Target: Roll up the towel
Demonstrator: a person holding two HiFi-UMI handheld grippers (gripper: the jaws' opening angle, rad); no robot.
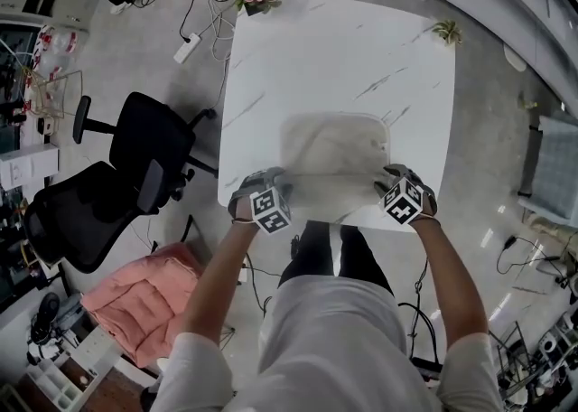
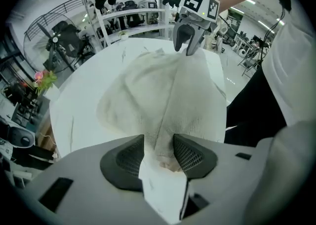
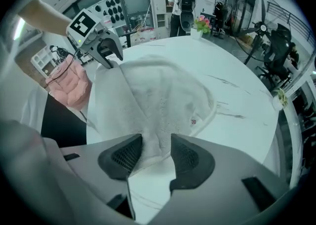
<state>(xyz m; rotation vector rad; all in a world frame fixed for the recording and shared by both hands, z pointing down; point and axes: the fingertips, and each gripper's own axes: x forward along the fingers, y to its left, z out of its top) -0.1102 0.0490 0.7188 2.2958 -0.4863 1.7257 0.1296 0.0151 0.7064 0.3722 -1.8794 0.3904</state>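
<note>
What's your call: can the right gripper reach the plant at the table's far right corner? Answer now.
Probably yes, at a stretch: the right gripper is open around the towel, and only bare table lies between it and the plant.

Towel near corners hidden under left tool, right tool
</note>
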